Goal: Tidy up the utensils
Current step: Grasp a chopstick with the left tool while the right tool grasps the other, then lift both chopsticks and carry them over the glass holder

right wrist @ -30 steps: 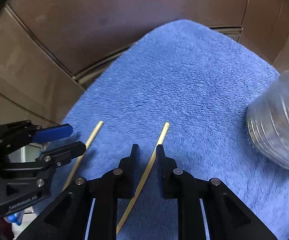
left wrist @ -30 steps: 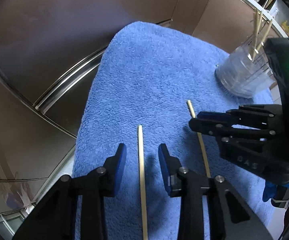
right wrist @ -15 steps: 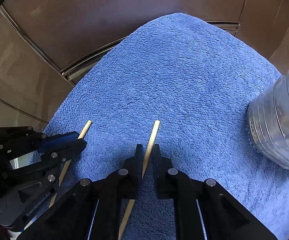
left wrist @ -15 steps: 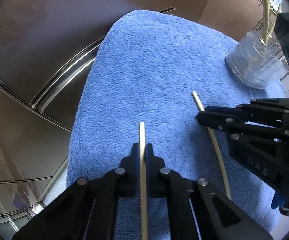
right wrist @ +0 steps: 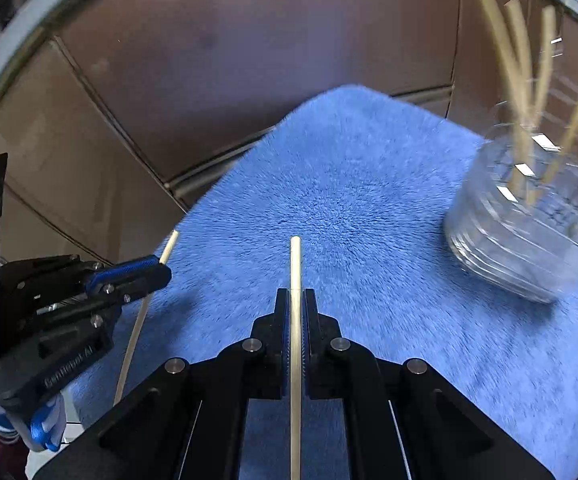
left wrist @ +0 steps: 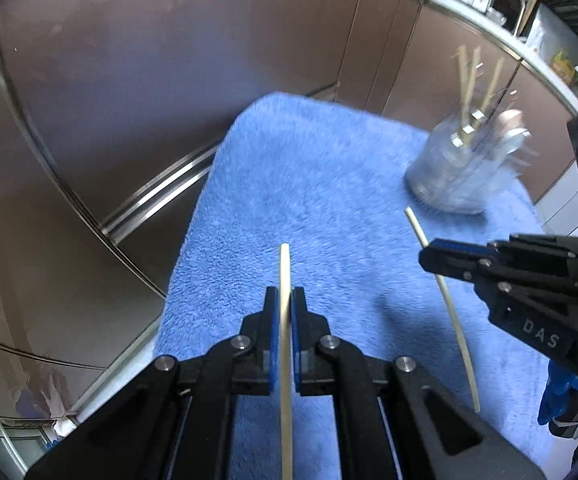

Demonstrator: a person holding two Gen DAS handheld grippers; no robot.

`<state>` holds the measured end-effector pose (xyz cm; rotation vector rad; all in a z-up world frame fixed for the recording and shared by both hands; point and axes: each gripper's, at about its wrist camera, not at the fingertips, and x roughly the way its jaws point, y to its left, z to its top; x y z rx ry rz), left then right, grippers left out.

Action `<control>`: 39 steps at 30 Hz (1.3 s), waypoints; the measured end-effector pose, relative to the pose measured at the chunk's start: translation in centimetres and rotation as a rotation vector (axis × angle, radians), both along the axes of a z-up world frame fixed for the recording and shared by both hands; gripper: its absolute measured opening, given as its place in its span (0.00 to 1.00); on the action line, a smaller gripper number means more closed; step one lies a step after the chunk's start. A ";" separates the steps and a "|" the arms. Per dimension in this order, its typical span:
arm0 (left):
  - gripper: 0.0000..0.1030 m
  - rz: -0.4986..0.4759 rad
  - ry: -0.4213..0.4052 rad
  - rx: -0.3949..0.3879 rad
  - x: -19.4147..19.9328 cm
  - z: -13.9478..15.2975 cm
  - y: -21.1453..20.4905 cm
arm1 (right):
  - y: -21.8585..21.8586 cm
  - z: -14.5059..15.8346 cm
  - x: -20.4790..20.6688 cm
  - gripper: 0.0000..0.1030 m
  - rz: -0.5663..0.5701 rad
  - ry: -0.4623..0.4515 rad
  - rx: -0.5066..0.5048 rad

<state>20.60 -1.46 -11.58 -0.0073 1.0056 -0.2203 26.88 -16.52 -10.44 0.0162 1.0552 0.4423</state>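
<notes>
White letters reading "DAS" are showing on the black body of the right hand-held gripper [left wrist: 433, 258], seen from the left wrist camera. Pale raised lettering is running along the black body of the left hand-held gripper [right wrist: 161, 270] in the right wrist view; it is too blurred to read with certainty.

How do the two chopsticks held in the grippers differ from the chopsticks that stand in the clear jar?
The held chopsticks, one in the left gripper and one in the right gripper, are each clamped singly; the jar chopsticks stand loose as a group. The held ones hang above the blue towel; the others lean upright inside the clear jar. All look like pale, thin sticks.
</notes>
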 end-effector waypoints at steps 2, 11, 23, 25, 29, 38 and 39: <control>0.05 -0.001 -0.050 -0.003 -1.7 1.5 -0.2 | -0.3 0.9 -2.0 0.05 -0.003 -0.036 0.019; 0.05 -0.034 -0.171 -0.066 -8.2 6.1 -1.2 | -4.2 5.3 -11.2 0.05 -0.053 -0.208 0.120; 0.05 -0.053 -0.424 -0.211 -7.9 14.5 -5.0 | -11.1 12.7 -14.2 0.05 -0.194 -0.550 0.210; 0.05 -0.058 -0.469 -0.263 -6.3 16.1 -6.3 | -11.9 14.4 -13.9 0.05 -0.212 -0.619 0.231; 0.05 -0.047 -0.569 -0.358 -2.4 18.8 -8.5 | -12.7 17.1 -10.4 0.05 -0.251 -0.771 0.269; 0.05 0.034 -0.724 -0.517 6.5 19.1 -11.5 | -13.9 18.4 -2.0 0.05 -0.312 -0.966 0.284; 0.05 0.043 -0.730 -0.518 7.2 18.6 -11.9 | -14.0 18.0 -1.2 0.05 -0.320 -0.971 0.279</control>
